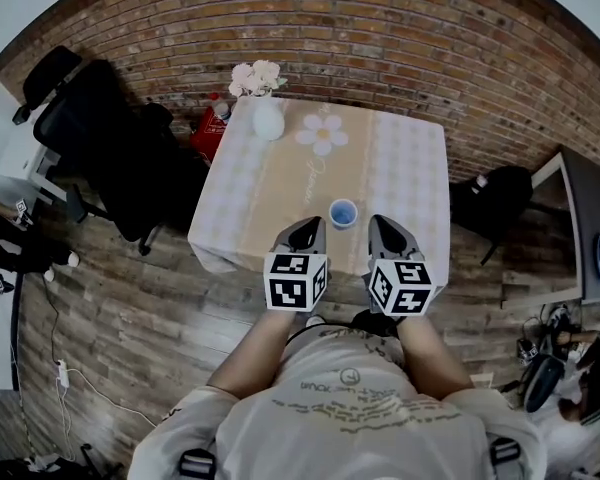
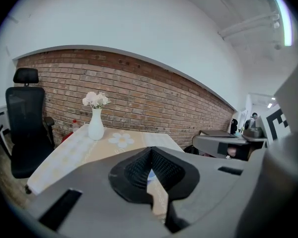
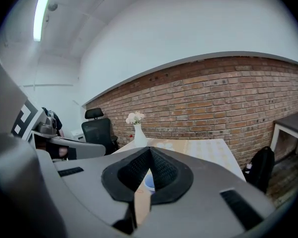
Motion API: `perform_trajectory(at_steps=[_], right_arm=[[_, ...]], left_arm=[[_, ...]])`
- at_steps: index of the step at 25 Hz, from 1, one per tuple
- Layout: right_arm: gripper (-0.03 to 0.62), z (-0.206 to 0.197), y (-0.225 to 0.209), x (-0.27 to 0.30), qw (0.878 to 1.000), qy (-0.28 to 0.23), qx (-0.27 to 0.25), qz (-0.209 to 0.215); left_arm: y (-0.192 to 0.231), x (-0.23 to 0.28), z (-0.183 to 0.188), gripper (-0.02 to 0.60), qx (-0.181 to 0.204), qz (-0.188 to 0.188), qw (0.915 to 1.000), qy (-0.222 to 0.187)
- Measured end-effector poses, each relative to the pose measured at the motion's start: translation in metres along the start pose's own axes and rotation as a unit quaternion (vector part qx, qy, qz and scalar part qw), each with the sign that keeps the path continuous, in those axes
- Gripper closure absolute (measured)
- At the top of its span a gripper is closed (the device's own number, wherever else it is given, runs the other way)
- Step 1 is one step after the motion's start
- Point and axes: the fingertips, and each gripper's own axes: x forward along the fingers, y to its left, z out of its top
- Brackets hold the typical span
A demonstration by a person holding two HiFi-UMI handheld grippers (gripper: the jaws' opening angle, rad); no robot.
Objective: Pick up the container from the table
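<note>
Nearest to me, past my own forearms, is the front edge of the table (image 1: pixel 410 168), covered in a pale checked cloth with a beige strip down the middle. The container (image 1: pixel 343 212), a small blue-rimmed cup, stands upright on that strip close to the front edge. It is on its own, with bare cloth all round it. Farther along the strip lies a white flower print (image 1: pixel 323 134). Beyond that, at the far left corner, is a white vase (image 1: pixel 267 118) of pale flowers, well apart from the cup. A red object (image 1: pixel 208 133) sits on the floor by that corner. A black office chair (image 1: pixel 90 128) stands off to the left, a black backpack (image 1: pixel 500 198) leans by the table's right side, and a brick wall (image 1: pixel 380 28) closes the far end.

My left gripper (image 1: pixel 313 225) reaches over the table's front edge just left of the cup. Its jaws are pressed together at the tips and grip nothing. In its own view the cup (image 2: pixel 150 176) shows only as a blue sliver through the gap behind the tips. My right gripper (image 1: pixel 377 224) sits just right of the cup, jaws likewise closed tip to tip and empty, with the cup (image 3: pixel 149 182) ahead of them on the table. Neither touches it.
</note>
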Motion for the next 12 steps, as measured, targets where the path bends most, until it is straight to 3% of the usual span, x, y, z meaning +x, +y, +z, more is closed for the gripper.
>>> perform_trajectory(at_steps=[12], right_arm=[[0.594, -0.007, -0.022, 0.019, 0.999, 0.024, 0.004, -0.030]], left_arm=[[0.019, 0.040, -0.018, 0.578, 0.001, -0.018, 0.9988, 0.045]])
